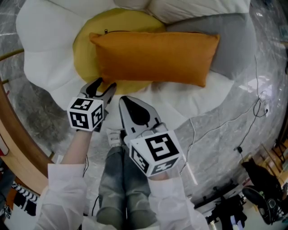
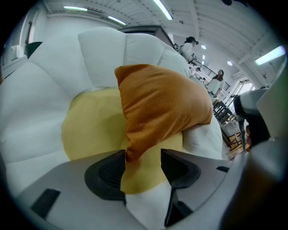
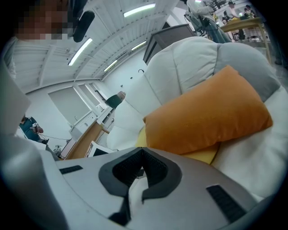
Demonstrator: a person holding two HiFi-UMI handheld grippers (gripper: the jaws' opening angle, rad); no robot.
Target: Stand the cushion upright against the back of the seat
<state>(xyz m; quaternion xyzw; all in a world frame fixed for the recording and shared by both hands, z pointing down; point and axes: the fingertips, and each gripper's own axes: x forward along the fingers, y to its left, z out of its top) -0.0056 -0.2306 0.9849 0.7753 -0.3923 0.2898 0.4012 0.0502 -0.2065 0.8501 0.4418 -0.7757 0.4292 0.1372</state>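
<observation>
An orange rectangular cushion lies lengthwise across the flower-shaped seat, resting on its yellow centre and partly against a grey petal. My left gripper is open at the cushion's near left corner. In the left gripper view that corner of the cushion hangs between the jaws of the left gripper, brushing one pad while the other stands apart. My right gripper hovers over the white front petals, short of the cushion. The right gripper is shut with nothing in it.
White petals ring the yellow centre, and a white pillow sits at the back. A curved wooden rail runs at the left. Thin cables cross the marbled floor at the right. The person's legs are below the grippers.
</observation>
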